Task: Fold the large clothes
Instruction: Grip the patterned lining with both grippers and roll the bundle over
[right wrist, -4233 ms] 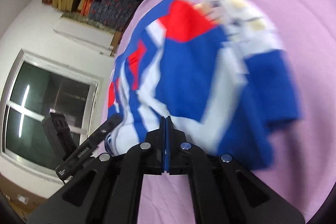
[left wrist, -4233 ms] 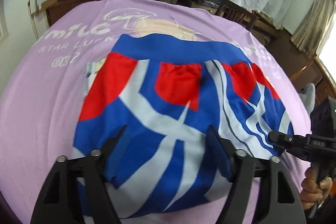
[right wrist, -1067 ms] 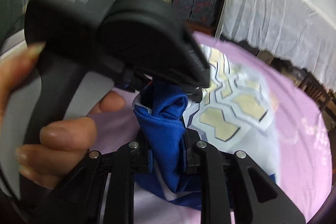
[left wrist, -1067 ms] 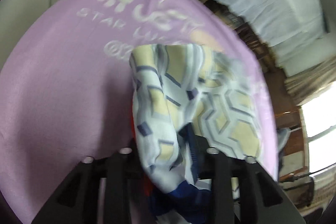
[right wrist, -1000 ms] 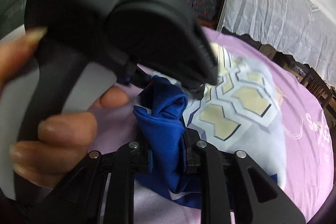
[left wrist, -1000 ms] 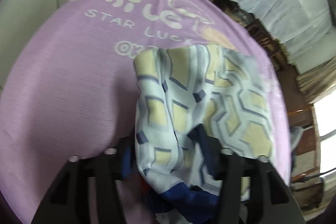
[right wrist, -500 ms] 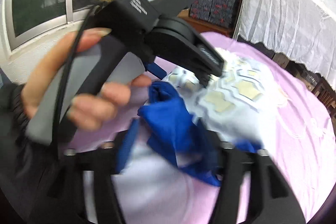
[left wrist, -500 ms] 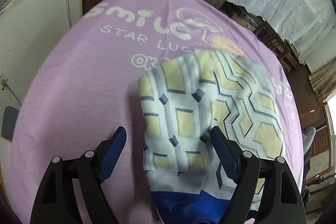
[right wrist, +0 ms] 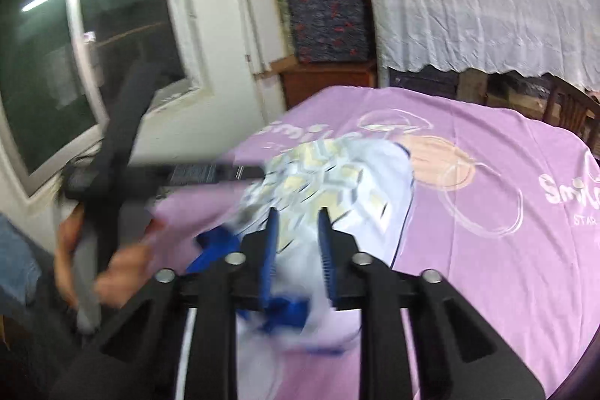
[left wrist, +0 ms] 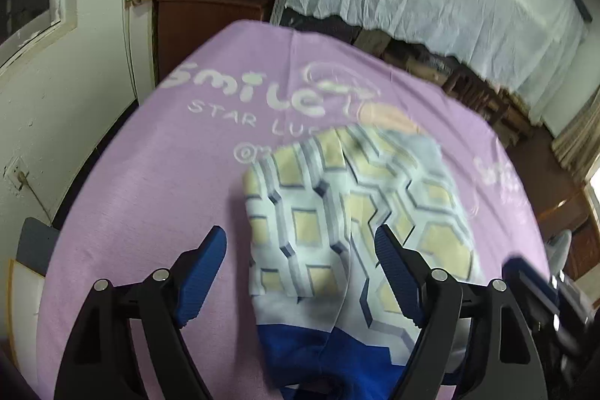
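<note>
A bench covered by a lilac cloth (left wrist: pixel 157 182) printed with "Smile" lettering (left wrist: pixel 247 92) carries one folded garment (left wrist: pixel 337 212), its pale hexagon-patterned side up, blue edge nearest the camera, lying near the middle.

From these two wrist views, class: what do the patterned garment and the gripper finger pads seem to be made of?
Patterned garment: thin, soft fabric, matte, probably printed; it drapes and creases over the purple "Smile" sheet.
Finger pads of the left gripper: blue, matte and ridged, likely rubber or plastic; the arms behind them look like black rigid plastic.
</note>
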A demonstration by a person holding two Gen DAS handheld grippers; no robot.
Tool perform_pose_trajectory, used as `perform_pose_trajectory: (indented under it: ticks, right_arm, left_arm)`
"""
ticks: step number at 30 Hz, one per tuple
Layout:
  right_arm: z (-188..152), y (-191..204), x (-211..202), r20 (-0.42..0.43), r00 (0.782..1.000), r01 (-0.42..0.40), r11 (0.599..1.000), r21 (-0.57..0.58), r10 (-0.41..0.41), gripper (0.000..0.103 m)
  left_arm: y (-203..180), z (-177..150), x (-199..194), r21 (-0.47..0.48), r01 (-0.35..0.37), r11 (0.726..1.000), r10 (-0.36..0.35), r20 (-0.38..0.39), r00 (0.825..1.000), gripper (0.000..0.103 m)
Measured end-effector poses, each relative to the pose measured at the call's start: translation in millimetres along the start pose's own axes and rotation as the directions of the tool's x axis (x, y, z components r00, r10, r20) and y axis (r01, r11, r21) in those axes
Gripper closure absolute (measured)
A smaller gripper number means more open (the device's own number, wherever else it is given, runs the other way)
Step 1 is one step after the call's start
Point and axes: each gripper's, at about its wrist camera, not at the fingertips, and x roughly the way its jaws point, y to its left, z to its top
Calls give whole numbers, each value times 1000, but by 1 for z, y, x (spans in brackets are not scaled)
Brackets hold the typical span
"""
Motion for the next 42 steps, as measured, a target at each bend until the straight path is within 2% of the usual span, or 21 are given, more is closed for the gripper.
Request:
perform_pose_trajectory:
  ticks: [3,7,10,13,15,19,21,23,25,27,29,32,35,38,40,42]
  right_arm:
    - [4,-13,35,-65,998,31,999,40,-28,87]
    - [-15,-24,59,-118,993,39,997,70,-30,91]
    - [-27,-47,70,-147,989,7,987,160,16,91]
    - [-29,-58,72,-150,987,-29,979,203,61,92]
    - [-29,-59,72,-147,987,-27,979,204,58,92]
    - [-28,-63,72,-143,986,-46,974,221,80,91]
    - [-27,-71,64,-125,983,-94,957,275,133,84]
    - [-23,-81,50,-76,981,-142,931,337,177,48]
    - [-20,-90,31,-8,984,-160,914,372,176,31]
    - [-17,-97,18,34,986,-163,912,377,163,29]
    - [-19,-105,16,44,981,-191,892,410,189,24]
    - [-27,-119,28,29,962,-248,829,502,271,23]
    - [-37,-125,45,9,935,-294,763,576,353,20]
    - [-43,-127,58,-1,913,-321,717,619,408,18]
    - [-46,-124,65,-19,904,-323,709,627,428,17]
    - [-47,-120,73,-48,902,-309,720,621,428,15]
  left_arm:
    - [-4,-3,25,20,-29,999,31,-74,997,25]
    - [-7,-8,42,35,-48,998,51,-117,992,24]
    - [-7,-10,47,36,-62,997,66,-124,990,19]
    - [-9,-12,47,41,-88,995,92,-114,989,14]
    - [-6,-12,48,28,-79,997,81,-116,990,14]
    - [13,-8,35,-69,3,998,-10,-113,994,16]
    - [26,-4,11,-125,73,989,-78,-31,996,17]
    - [34,-4,-9,-161,142,977,-137,42,990,16]
    - [44,-6,-16,-206,248,947,-239,71,969,16]
    - [50,-10,-9,-245,319,916,-319,42,947,16]
    - [52,-16,6,-287,346,893,-364,-8,931,16]
    - [44,-19,25,-298,383,875,-421,-75,904,16]
    - [33,-21,36,-267,381,885,-423,-118,899,16]
    - [21,-24,48,-237,387,891,-430,-164,888,12]
    - [14,-27,46,-198,379,904,-412,-167,895,9]
    - [9,-28,46,-178,366,914,-395,-170,903,9]
